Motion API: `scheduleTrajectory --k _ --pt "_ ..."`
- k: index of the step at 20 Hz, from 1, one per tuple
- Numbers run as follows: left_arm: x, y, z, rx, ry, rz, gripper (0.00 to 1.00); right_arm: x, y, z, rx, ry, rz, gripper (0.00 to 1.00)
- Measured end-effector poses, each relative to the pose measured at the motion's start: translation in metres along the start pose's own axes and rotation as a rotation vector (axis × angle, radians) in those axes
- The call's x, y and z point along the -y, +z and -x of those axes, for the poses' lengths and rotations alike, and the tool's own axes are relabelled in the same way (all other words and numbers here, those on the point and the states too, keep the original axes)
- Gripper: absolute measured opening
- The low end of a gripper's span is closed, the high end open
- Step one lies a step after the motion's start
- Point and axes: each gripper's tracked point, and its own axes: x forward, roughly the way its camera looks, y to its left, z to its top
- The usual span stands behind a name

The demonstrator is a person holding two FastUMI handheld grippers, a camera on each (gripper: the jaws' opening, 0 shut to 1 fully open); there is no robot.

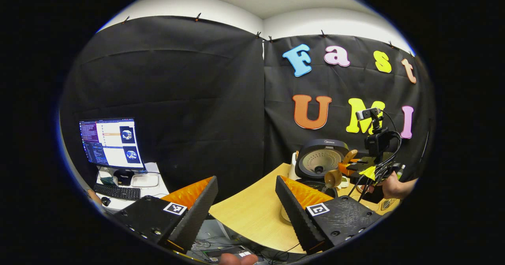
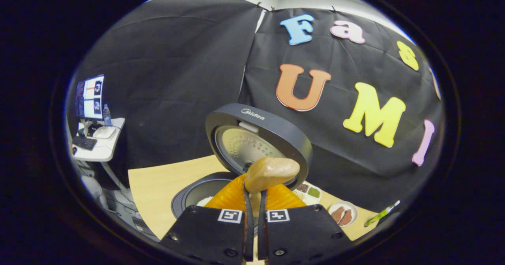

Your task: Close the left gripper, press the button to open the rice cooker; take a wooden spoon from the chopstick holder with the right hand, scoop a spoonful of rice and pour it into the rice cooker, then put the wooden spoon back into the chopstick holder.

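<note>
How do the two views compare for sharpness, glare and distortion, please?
Left gripper view: evenly lit, strong fisheye bending of the table edge; the monitor glows brightest; the right gripper is small but fairly crisp. Right gripper view: the wooden spoon up close looks slightly soft, a mild sheen lies on the rice cooker lid, and the rim areas darken.

Rice cooker lid [image 2: 272,129] — brand word "Midea" in pale letters on the dark rim, readable in the right gripper view. In the left gripper view the same mark on the lid [image 1: 328,142] is too small to read.
</note>
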Motion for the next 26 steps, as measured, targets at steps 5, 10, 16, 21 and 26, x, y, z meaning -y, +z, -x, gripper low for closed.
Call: scheduleTrajectory --k 5,10,16,21,26 --pt "0.001 0.000 0.003 0.006 -0.004 0.012 0.95 -0.013 0.009 0.009 0.031 0.001 0.112 0.10" --pt "0.006 -0.001 0.006 0.003 -0.021 0.015 0.95 -0.015 0.011 0.017 0.031 0.037 -0.011 0.09" --pt "0.026 -0.001 0.006 -0.002 -0.085 -0.004 0.95 0.007 0.012 0.046 0.027 0.051 -0.259 0.09" --pt "0.066 0.003 -0.001 0.004 -0.205 -0.014 0.95 0.063 0.002 0.091 0.036 -0.019 -0.465 0.09" --pt "0.122 0.004 -0.007 0.001 -0.360 -0.033 0.95 0.128 -0.023 0.152 0.061 -0.166 -0.555 0.10"
